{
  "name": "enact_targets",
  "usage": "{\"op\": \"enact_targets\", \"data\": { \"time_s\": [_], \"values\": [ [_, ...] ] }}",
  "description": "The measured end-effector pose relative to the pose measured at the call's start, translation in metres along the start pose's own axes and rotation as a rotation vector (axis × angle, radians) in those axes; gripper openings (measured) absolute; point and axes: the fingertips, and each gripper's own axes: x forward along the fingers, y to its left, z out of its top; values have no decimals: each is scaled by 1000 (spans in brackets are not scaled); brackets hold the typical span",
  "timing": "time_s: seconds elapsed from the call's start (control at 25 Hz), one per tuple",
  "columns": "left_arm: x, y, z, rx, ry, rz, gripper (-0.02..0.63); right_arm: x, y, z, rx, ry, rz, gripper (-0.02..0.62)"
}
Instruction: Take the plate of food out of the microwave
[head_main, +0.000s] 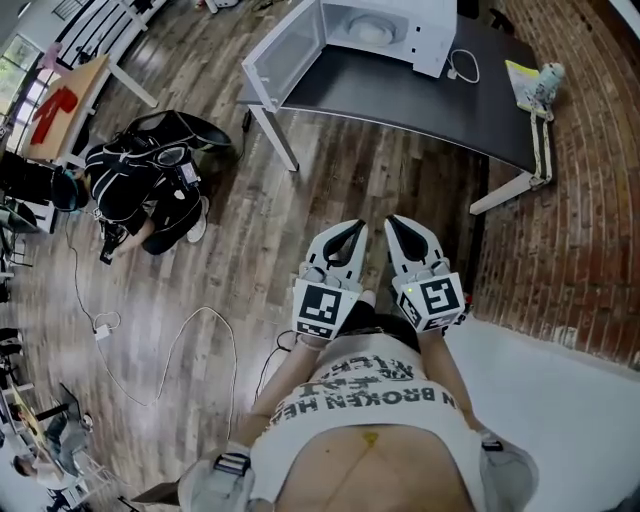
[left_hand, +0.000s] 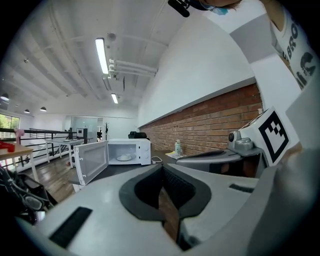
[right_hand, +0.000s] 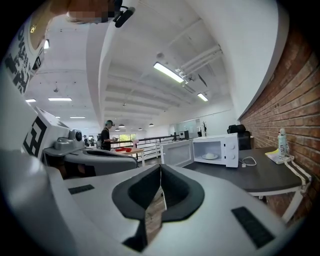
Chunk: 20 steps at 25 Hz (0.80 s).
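Note:
A white microwave (head_main: 400, 25) stands on a dark table (head_main: 420, 100) well ahead of me, its door (head_main: 285, 50) swung open to the left. Inside it sits a white plate of food (head_main: 372, 30). The left gripper view shows the microwave (left_hand: 127, 151) and plate (left_hand: 123, 157) far off; so does the right gripper view, with the microwave (right_hand: 220, 150) and plate (right_hand: 210, 156). My left gripper (head_main: 357, 228) and right gripper (head_main: 392, 221) are held side by side near my waist, over the wooden floor. Both are shut and hold nothing.
A black backpack (head_main: 150, 180) and white cables (head_main: 170, 340) lie on the floor to the left. A bottle (head_main: 548, 80) and a yellow sheet (head_main: 522, 78) sit at the table's right end, near the brick wall (head_main: 570, 220). A person (right_hand: 106, 136) stands far off.

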Motion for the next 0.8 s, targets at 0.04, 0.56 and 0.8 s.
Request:
{"op": "enact_targets", "data": {
  "time_s": [0.04,0.56,0.8],
  "values": [
    [5,4,1,-4,-4,-3,6,5,-3,1,-3,-2,-3,9],
    [93,98,27,17,-47,-97,7,115,-49,27,-63,-26,-81,9],
    [114,136,28,17,-37,-136,6,160,-52,30,-33,-32,-98,9]
  ]
}}
